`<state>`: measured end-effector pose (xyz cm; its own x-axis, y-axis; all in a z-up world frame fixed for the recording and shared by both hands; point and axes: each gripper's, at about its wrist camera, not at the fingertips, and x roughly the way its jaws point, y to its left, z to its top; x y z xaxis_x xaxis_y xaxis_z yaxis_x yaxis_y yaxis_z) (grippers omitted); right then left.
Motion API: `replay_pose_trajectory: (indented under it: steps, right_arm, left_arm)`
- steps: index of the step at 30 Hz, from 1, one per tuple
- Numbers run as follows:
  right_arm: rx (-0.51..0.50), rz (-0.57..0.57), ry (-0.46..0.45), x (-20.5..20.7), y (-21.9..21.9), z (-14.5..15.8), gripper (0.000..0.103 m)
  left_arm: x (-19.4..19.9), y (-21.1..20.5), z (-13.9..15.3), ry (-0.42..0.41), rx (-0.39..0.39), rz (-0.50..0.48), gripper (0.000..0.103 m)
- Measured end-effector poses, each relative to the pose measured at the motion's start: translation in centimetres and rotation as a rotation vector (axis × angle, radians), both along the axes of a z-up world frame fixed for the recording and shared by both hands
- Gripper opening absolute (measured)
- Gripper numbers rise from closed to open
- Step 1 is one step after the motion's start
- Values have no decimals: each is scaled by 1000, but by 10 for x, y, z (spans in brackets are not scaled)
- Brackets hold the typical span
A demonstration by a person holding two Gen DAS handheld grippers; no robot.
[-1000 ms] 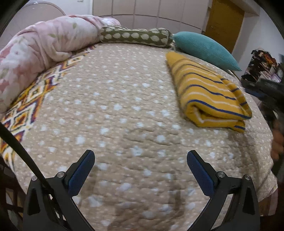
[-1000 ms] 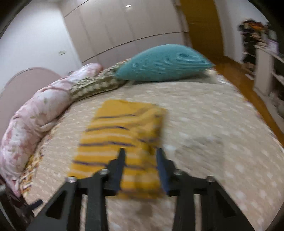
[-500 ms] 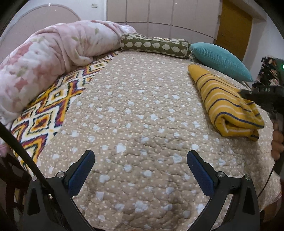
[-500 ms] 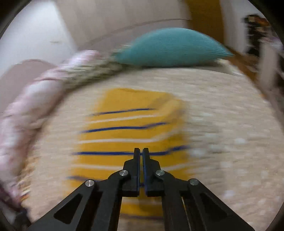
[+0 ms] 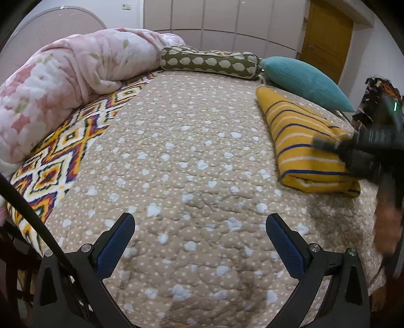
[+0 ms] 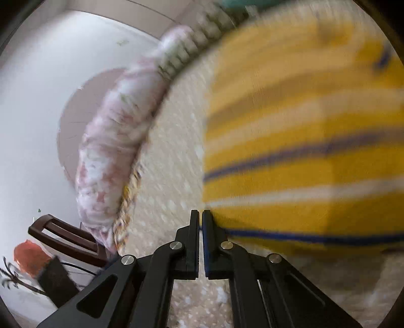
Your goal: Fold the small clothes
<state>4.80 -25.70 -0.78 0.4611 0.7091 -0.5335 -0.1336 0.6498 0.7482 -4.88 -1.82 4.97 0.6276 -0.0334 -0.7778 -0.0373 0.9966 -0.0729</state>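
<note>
Panelled wardrobe, wooden door behind bed

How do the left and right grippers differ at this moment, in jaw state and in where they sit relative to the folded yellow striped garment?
The left gripper is open, its jaws wide apart; the right gripper is shut, with nothing visible between its pads. The left hovers over bare quilt, apart from the yellow striped garment; the right is at the garment's edge. Both have blue pads.

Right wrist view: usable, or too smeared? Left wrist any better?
Right wrist: heavy motion blur over the striped yellow garment and bedspread; only its own fingers are sharp. Left wrist: crisp apart from the smeared right gripper, with fisheye bowing.
</note>
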Motion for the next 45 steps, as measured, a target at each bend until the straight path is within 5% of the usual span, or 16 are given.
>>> replay_pose_trajectory:
  steps: [4, 6, 8, 11, 13, 22, 27, 45]
  right_arm:
    - [-49, -166, -69, 31, -48, 35, 12]
    - [-123, -251, -42, 53, -72, 29, 13]
    - [-191, -349, 35, 64, -100, 12, 2]
    - [-123, -471, 52, 42, -138, 5, 0]
    - [-195, -523, 34, 20, -144, 17, 23]
    - [-461, -452, -34, -82, -113, 29, 42]
    - [-485, -445, -1, -123, -98, 8, 43]
    - [-577, -460, 21, -153, -66, -8, 53]
  left_arm:
    - [3, -11, 5, -12, 19, -25, 103]
    - [4, -15, 8, -21, 27, -35, 103]
    - [4, -18, 12, -40, 47, -44, 103]
    - [7, -28, 15, -68, 92, -64, 103]
    - [10, -37, 14, -62, 105, -88, 103]
    - [17, -83, -21, 84, 76, -205, 103]
    - [11, -90, -52, 193, 55, -206, 103]
    - [-6, -84, -59, 117, 9, -192, 103]
